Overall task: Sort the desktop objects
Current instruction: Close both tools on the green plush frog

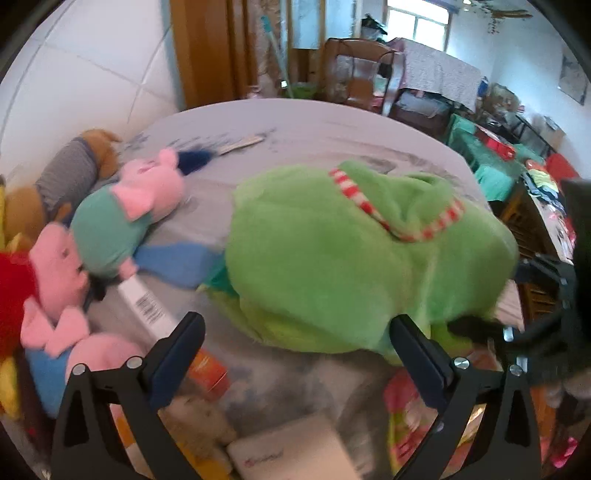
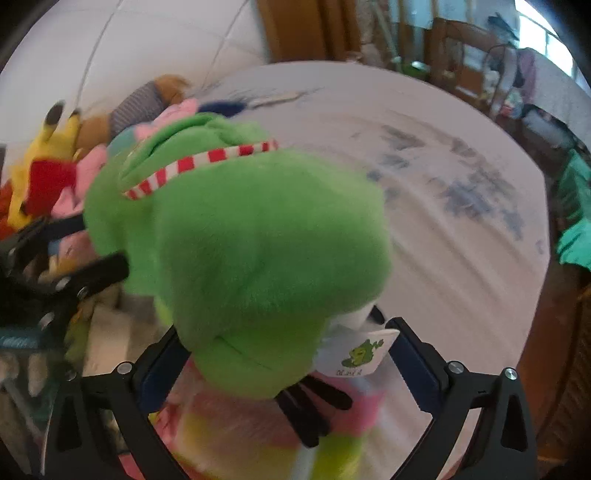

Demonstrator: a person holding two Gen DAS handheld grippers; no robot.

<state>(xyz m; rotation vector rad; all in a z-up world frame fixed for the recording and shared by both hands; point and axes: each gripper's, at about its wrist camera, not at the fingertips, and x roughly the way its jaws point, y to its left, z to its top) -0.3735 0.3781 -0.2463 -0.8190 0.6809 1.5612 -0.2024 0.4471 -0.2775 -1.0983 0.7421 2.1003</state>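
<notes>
While the right claw [image 2: 284, 365] squeezes the bottom of the fluffy green stuffed frog with a red-and-white striped band [image 2: 236, 236], the toy fills the middle of that view. From the left wrist view, the left claw [image 1: 295, 354] is wide open and holds nothing, with the frog at 12 o'clock on the pale round surface [image 1: 295, 125]. A pink pig toy in a teal shirt [image 1: 125, 206] lies at 10 o'clock.

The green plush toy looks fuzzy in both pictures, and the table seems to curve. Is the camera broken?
Probably not. In the left wrist view the green plush toy is smeared by motion blur, while the left gripper stays sharp. In the right wrist view the toy is blurred too, close to the lens. The fisheye lens bows the table in both; the window glares white.
</notes>
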